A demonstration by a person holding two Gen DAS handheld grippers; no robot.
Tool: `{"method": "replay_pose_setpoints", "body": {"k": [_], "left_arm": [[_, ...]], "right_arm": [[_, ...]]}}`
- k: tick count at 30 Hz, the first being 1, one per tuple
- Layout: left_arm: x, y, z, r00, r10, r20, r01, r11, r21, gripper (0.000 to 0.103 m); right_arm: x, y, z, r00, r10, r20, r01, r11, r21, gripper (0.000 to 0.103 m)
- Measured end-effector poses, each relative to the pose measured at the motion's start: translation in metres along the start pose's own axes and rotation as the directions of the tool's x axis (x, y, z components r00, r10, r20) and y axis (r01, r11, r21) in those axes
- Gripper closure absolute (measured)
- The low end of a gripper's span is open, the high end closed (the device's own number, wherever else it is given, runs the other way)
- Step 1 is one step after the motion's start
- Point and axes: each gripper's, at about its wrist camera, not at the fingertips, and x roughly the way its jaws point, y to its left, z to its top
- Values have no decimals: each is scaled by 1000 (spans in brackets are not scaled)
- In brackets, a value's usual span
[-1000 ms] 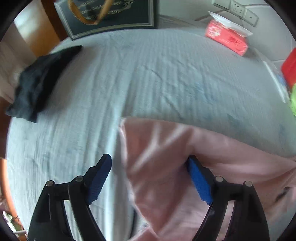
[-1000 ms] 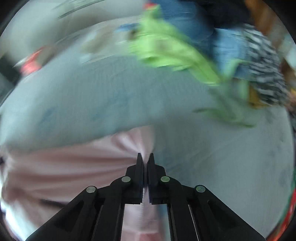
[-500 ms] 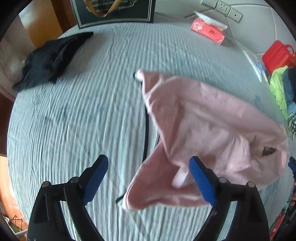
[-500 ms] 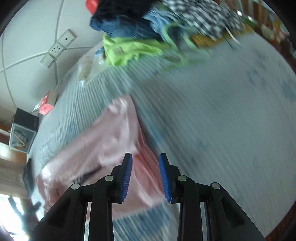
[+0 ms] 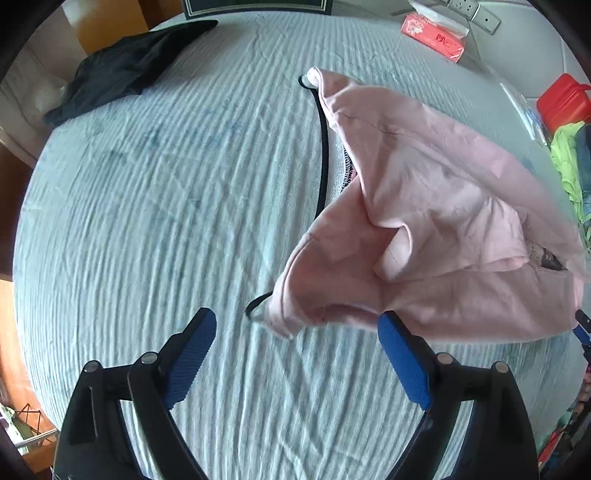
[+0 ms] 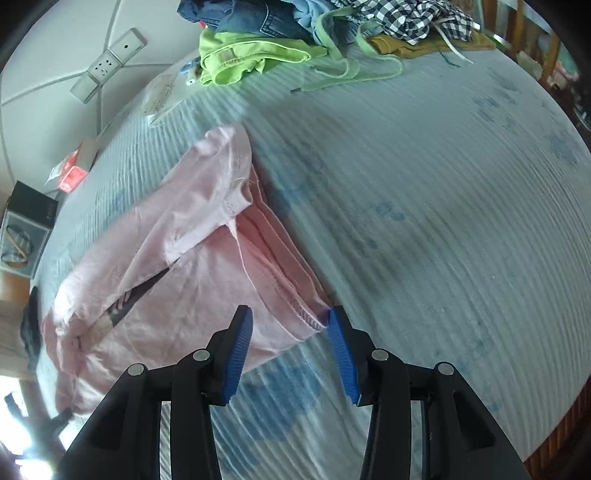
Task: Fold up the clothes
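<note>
Left tool (image 5: 295, 354): released, jaws spread wide, nothing between them. Bare ribbed sheet lies under and ahead of it; the near hem of the pink shirt (image 5: 424, 206) sits just ahead and toward its right finger, not touching.

Right tool (image 6: 290, 347): jaws opening; the stitched corner of the pink shirt (image 6: 177, 266) lies between the tips, the pads not pressing on it. Open sheet runs off to its right and ahead.

Pink shirt: crumpled in a loose heap on the bed (image 5: 147, 221), one black-trimmed edge curving along the side facing the left tool's open ground.

Bed: covered in pale blue ribbed cloth with faint blue marks. Far ahead-left of the left tool, a black garment (image 5: 125, 66) at the bed's edge. Far ahead-right, a red tissue pack (image 5: 434, 37) and a red container (image 5: 563, 101). Far ahead of the right tool, a pile of clothes (image 6: 314, 29): green, denim, checked, mustard. White wall with a power strip (image 6: 107, 66) beyond.

Change: a second ago the right tool was clenched on pink cloth and the shirt filled the left view; now it lies dropped, further from the left tool.
</note>
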Motion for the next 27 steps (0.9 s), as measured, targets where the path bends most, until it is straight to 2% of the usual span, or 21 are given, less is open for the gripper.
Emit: {"method": "replay_pose_setpoints", "body": {"k": [4, 5, 6, 7, 9, 11, 14, 16, 18, 21, 23, 24, 25, 26, 27], "left_arm": [[-9, 11, -8, 1000, 17, 1, -17, 1000, -10, 13], [-11, 16, -9, 1000, 22, 7, -22, 1000, -17, 13], [-12, 20, -10, 1000, 19, 10, -19, 1000, -26, 13], [-13, 26, -11, 1000, 7, 12, -6, 999, -37, 13], [-15, 37, -7, 1000, -22, 17, 23, 998, -55, 13], [-19, 50, -4, 999, -43, 34, 45, 997, -58, 13], [-28, 74, 4, 995, -66, 72, 69, 997, -41, 13], [-34, 96, 12, 992, -82, 94, 86, 996, -33, 13], [-48, 111, 7, 989, -91, 114, 96, 995, -40, 13], [-60, 129, 12, 985, -105, 134, 110, 994, -29, 13], [-63, 136, 18, 984, -109, 140, 111, 994, -11, 13], [-63, 138, 20, 984, -112, 140, 114, 994, -2, 13], [-62, 137, 23, 983, -122, 137, 123, 992, 7, 13], [-62, 134, 23, 983, -129, 132, 128, 992, 14, 13], [-62, 129, 24, 983, -139, 124, 136, 990, 29, 13]], "right_arm": [[6, 13, -1, 997, -67, 47, 71, 995, -74, 60], [7, 17, -3, 994, -88, 59, 94, 990, -102, 67], [7, 23, -4, 991, -112, 70, 121, 984, -134, 87], [7, 28, -5, 989, -126, 75, 136, 978, -155, 92], [0, 41, -5, 985, -146, 95, 162, 968, -192, 94], [-16, 57, -2, 984, -115, 138, 142, 968, -209, 96], [-43, 101, -1, 983, 7, 184, 41, 965, -257, 96], [-55, 141, -6, 978, 117, 171, -62, 952, -299, 96], [-62, 199, -26, 964, 233, 126, -170, 909, -381, 96], [-64, 285, -67, 927, 375, 6, -322, 806, -497, 96], [-53, 331, -99, 896, 431, -108, -418, 736, -532, 95], [-45, 347, -114, 882, 442, -161, -455, 713, -534, 90], [-39, 355, -123, 879, 438, -189, -467, 710, -527, 86], [-30, 361, -129, 882, 424, -208, -467, 720, -514, 80], [-23, 361, -132, 888, 408, -214, -459, 739, -494, 80]]}}
